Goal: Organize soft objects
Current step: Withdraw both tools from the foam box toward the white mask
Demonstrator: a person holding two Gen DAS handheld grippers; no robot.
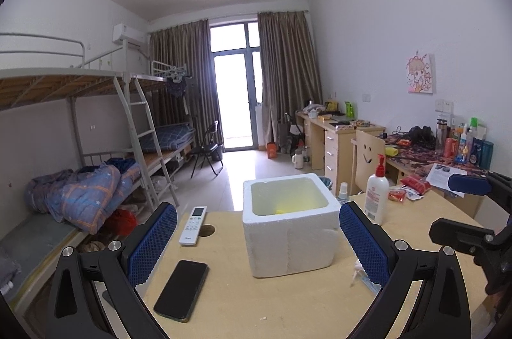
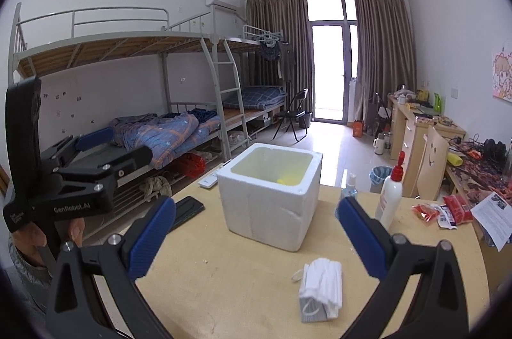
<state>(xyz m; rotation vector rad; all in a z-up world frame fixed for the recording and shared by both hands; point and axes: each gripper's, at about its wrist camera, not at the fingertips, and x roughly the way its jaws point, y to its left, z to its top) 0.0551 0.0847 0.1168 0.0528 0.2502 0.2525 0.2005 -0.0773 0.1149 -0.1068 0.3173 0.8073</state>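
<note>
Pale wood tabletop (image 2: 243, 284) fills the foreground of a dormitory room, with both handheld grippers held low over its near edge. Closest on the right lies a folded stack of white face masks (image 2: 320, 291), flat on the wood, between the spread fingers of the right gripper (image 2: 256, 239), whose jaws stand as wide as they go and hold nothing. On the left a black phone (image 1: 181, 290) lies face up, and the left gripper (image 1: 257, 238) is likewise spread wide and empty; a hand (image 2: 44, 238) grips its handle. Just past the phone sits a white remote control (image 1: 193, 224). In the middle of the table stands a white foam box (image 1: 289, 223), open at the top, with something small and yellow (image 1: 280, 211) on its floor. Beside it stands a pump bottle (image 1: 377, 190) with a red top. Beyond are bunk beds (image 2: 166, 102) on the left and curtained glass doors (image 2: 331, 57) at the far end.
</note>
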